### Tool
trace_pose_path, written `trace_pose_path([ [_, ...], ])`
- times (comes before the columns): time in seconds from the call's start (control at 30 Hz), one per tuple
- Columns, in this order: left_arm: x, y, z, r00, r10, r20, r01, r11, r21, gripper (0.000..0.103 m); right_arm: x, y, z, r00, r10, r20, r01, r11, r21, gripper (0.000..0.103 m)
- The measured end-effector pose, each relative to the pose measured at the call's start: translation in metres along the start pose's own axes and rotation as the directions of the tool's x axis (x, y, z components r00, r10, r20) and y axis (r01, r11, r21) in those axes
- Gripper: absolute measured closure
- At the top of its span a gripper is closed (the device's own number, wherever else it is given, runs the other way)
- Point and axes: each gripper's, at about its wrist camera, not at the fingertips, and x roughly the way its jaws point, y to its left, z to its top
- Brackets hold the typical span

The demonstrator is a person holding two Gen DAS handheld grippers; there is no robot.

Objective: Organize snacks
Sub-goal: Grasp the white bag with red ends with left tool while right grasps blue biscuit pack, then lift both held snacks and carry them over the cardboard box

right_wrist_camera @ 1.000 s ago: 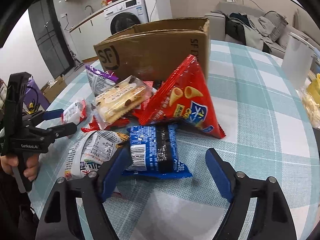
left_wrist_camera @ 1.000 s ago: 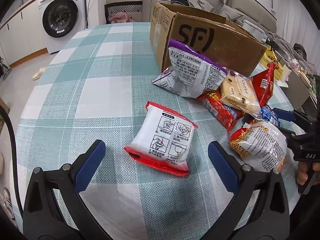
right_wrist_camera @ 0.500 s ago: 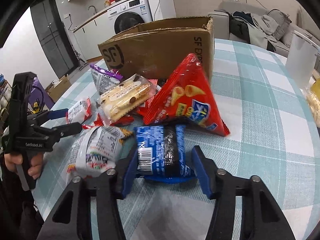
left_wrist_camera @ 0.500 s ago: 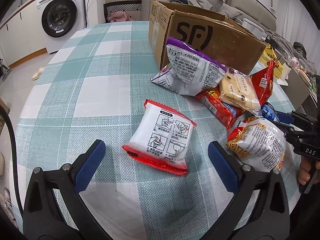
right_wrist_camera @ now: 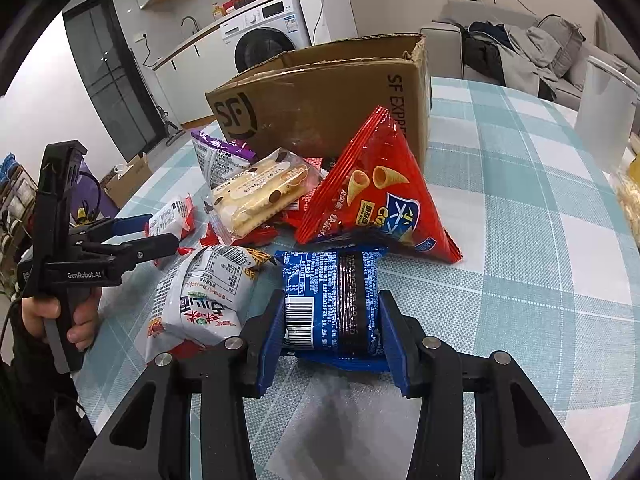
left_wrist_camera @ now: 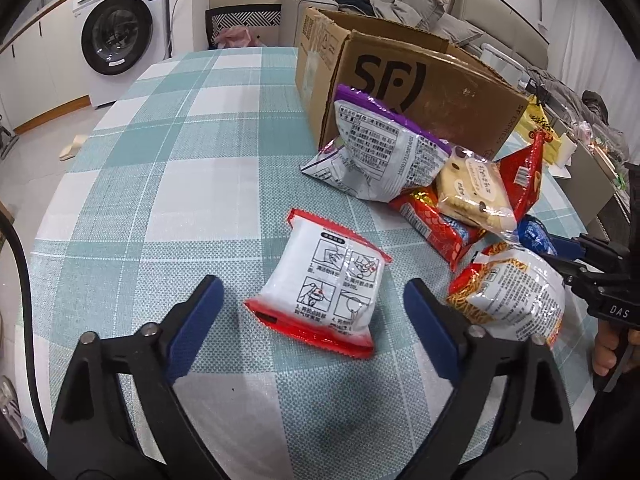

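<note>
My right gripper (right_wrist_camera: 330, 336) is shut on a blue snack packet (right_wrist_camera: 334, 304) that lies on the checked tablecloth (right_wrist_camera: 540, 280). My left gripper (left_wrist_camera: 314, 312) is open, its fingers either side of a white and red packet (left_wrist_camera: 328, 284) lying flat. A pile of snacks sits before the open SF cardboard box (left_wrist_camera: 420, 80): a purple and white bag (left_wrist_camera: 384, 152), a biscuit pack (left_wrist_camera: 472, 196), a red triangular chip bag (right_wrist_camera: 376, 196), a red wrapper (left_wrist_camera: 436, 224) and a white noodle packet (right_wrist_camera: 204, 292). The right gripper also shows in the left wrist view (left_wrist_camera: 576, 256).
The box (right_wrist_camera: 332, 92) stands at the table's far side. A white container (right_wrist_camera: 604, 112) stands at the right edge. A washing machine (left_wrist_camera: 120, 36), a chair (left_wrist_camera: 240, 28) and a sofa with clothes (right_wrist_camera: 520, 52) lie beyond the table.
My right gripper has moved forward and closed its fingers on the blue packet. My left gripper stays open and has edged a little closer to the white and red packet.
</note>
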Motion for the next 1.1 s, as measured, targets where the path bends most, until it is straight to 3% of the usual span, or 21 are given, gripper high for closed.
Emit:
trace_pose_path([
  [0.03,-0.001,-0.001,0.0,1.0,-0.011,0.005,0.011,1.0,0.004,0.025,0.0,0.0,0.0,1.0,0.001,0.0,-0.001,1.0,0.0,0.057],
  [0.1,-0.004,-0.002,-0.001,0.999,-0.039,0.011,0.039,0.999,0.012,0.044,0.0,0.0,0.0,1.0,0.0,0.0,0.0,1.0,-0.001,0.057],
  [0.2,-0.007,-0.005,-0.003,0.997,-0.079,0.014,0.079,0.997,0.027,0.05,-0.001,0.0,0.0,1.0,-0.001,0.0,0.001,1.0,-0.004,0.057],
  [0.47,-0.022,-0.024,-0.007,0.993,-0.107,0.056,0.101,0.99,0.099,0.051,-0.003,0.003,-0.001,1.0,0.001,0.007,-0.001,1.0,-0.015,0.057],
  [1.1,-0.053,-0.027,-0.003,0.982,-0.126,0.141,0.114,0.99,0.086,0.051,-0.039,0.009,-0.003,0.995,-0.024,0.095,0.026,0.999,-0.022,0.057],
])
